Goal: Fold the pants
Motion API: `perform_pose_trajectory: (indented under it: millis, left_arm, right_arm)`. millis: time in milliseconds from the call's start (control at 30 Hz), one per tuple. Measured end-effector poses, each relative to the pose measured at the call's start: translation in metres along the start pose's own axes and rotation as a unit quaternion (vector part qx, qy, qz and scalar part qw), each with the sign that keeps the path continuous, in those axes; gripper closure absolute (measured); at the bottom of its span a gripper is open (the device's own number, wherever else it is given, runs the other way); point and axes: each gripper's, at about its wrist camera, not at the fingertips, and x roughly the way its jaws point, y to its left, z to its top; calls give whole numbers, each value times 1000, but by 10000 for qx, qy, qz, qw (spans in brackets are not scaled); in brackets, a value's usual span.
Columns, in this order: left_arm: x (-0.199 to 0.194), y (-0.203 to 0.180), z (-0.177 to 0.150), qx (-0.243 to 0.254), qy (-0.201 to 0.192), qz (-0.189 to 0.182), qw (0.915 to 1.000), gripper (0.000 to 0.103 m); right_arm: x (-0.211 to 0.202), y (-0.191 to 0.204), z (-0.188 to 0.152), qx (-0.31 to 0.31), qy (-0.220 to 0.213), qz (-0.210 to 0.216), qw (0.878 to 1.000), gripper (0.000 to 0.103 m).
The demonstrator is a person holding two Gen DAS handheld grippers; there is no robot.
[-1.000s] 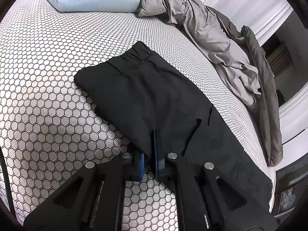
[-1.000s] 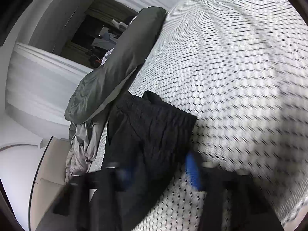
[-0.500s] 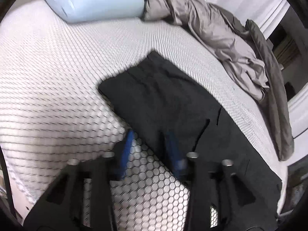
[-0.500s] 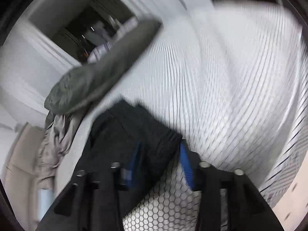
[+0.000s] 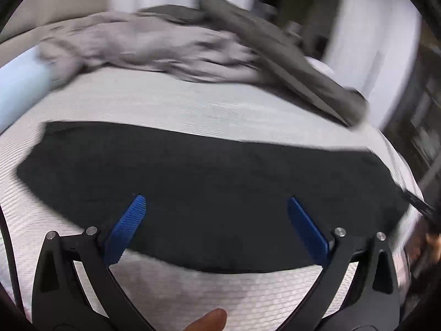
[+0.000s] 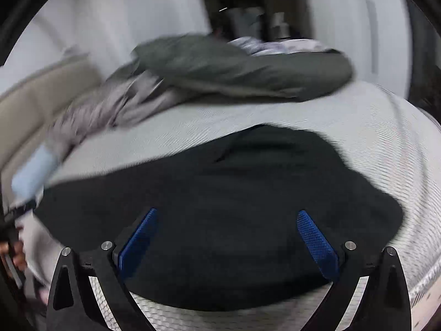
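Observation:
Black pants (image 5: 209,182) lie flat in a long band across the white honeycomb-patterned bed (image 5: 193,104). My left gripper (image 5: 215,201) is wide open and empty, hovering above the near edge of the pants, blue fingers (image 5: 126,226) spread apart. In the right wrist view the pants (image 6: 234,193) fill the middle, their far end bunched. My right gripper (image 6: 226,215) is wide open and empty above them, its blue fingers (image 6: 317,242) clear of the cloth. Both views are motion-blurred.
A crumpled grey blanket (image 5: 143,47) and a dark green quilt (image 6: 242,69) lie along the far side of the bed. A light blue pillow (image 5: 19,91) sits at the left. A beige headboard (image 6: 35,91) and white walls stand behind.
The left gripper let go of the pants' edge and opened wide. The right gripper opened wider. Both cameras swung to face the pants side-on.

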Motion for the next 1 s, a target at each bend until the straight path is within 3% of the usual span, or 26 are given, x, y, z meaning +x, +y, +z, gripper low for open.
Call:
perform_pose_trajectory:
  millis: [167, 233, 333, 367, 433, 600, 700, 800, 900, 1000]
  left_arm:
    - [57, -90, -20, 774, 504, -557, 9942, 1]
    - [80, -117, -31, 1221, 845, -493, 9877, 1]
    - [110, -138, -46, 1547, 1305, -62, 9793, 1]
    - [113, -139, -48, 1508, 1341, -90, 9794, 0]
    - [117, -138, -46, 1403, 1383, -177, 9802, 1]
    - [121, -125, -48, 1280, 1387, -181, 9819, 1]
    - [121, -120, -42, 1267, 1380, -202, 9821, 1]
    - [120, -112, -26, 1191, 1248, -322, 9845, 1]
    - [102, -108, -13, 1171, 1015, -468, 9868, 1]
    - [117, -120, 4, 1357, 1094, -344, 9841, 1]
  right_arm:
    - [52, 68, -7, -893, 526, 313, 9941, 1]
    - [79, 87, -17, -1249, 917, 351, 9873, 1]
    - [98, 90, -37, -1887, 1263, 194, 9737, 2]
    - [97, 81, -36, -1905, 1254, 173, 9735, 2]
    - [88, 55, -31, -1862, 1138, -258, 9756, 1]
    - [69, -55, -26, -966, 953, -1825, 9738, 1]
    - [63, -71, -22, -680, 807, -1633, 9809, 1]
    - [53, -41, -9, -867, 526, -1724, 9798, 1]
    - [41, -10, 1, -861, 287, -1165, 9890, 1]
    - [62, 33, 14, -916, 433, -428, 9939, 1]
